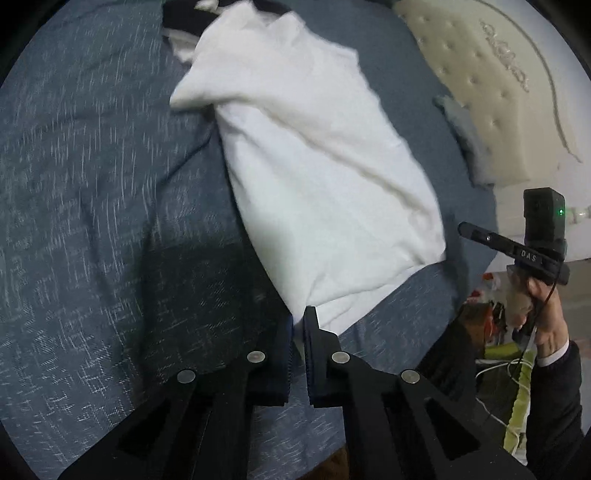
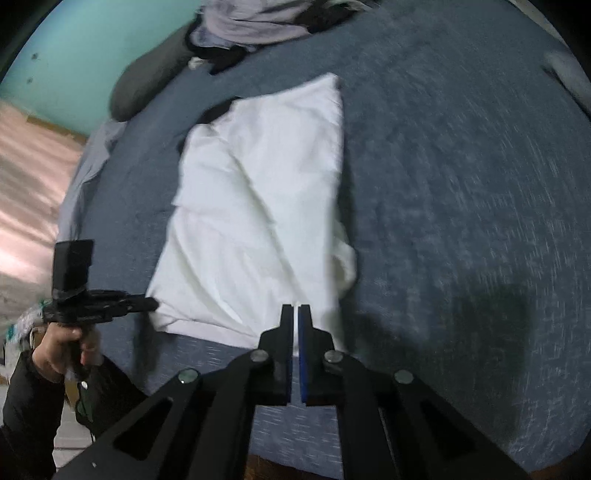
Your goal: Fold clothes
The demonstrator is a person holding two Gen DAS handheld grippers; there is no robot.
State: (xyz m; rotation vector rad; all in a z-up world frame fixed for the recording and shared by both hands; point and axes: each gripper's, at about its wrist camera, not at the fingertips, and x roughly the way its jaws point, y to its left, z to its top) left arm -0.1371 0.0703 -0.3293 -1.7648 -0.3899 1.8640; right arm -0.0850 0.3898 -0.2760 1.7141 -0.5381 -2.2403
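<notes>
Jaws of both the left gripper [image 1: 299, 317] and right gripper [image 2: 296, 314] pinch the white garment's [image 2: 255, 206] six-o'clock hem. Judging by this, lift both corners evenly toward twelve o'clock over the bed [image 2: 461, 184].

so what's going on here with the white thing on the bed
A person is folding a white garment on a blue-grey bedspread, holding a claw in each hand. The left claw and the right claw are each shut on a near corner of the cloth, at its edge closest to the person. The garment lies as a long, partly folded panel stretching away across the bed. More clothes are piled at the far end.
</notes>
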